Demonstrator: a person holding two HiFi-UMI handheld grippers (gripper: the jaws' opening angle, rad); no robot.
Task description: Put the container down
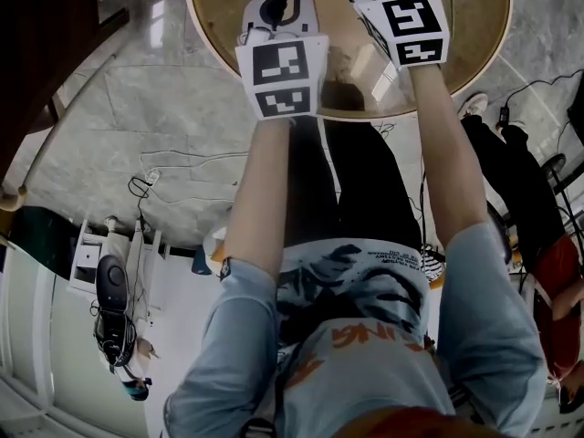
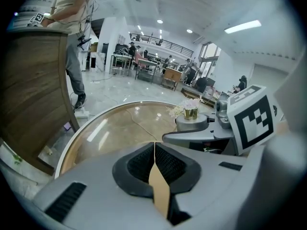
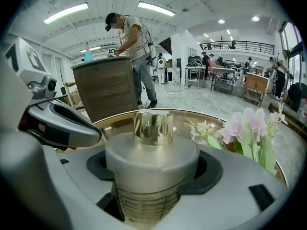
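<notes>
My right gripper (image 3: 152, 178) is shut on the container (image 3: 151, 164), a ribbed pale jar with a frosted lid and a shiny gold cap (image 3: 153, 127). It holds the jar upright above the round glass-topped table (image 3: 120, 120). The left gripper (image 2: 154, 163) hovers just to its left, its black pads pressed together with nothing between them. In the left gripper view the container (image 2: 193, 122) shows in the right gripper beside the marker cube (image 2: 252, 116). The head view shows both grippers side by side over the table's near edge (image 1: 365, 112).
Pink and white flowers (image 3: 240, 128) stand on the table right of the container. A wooden cabinet (image 3: 108, 92) stands beyond the table's far left, with a person (image 3: 132, 37) working behind it. Cables and equipment (image 1: 114, 290) lie on the marble floor.
</notes>
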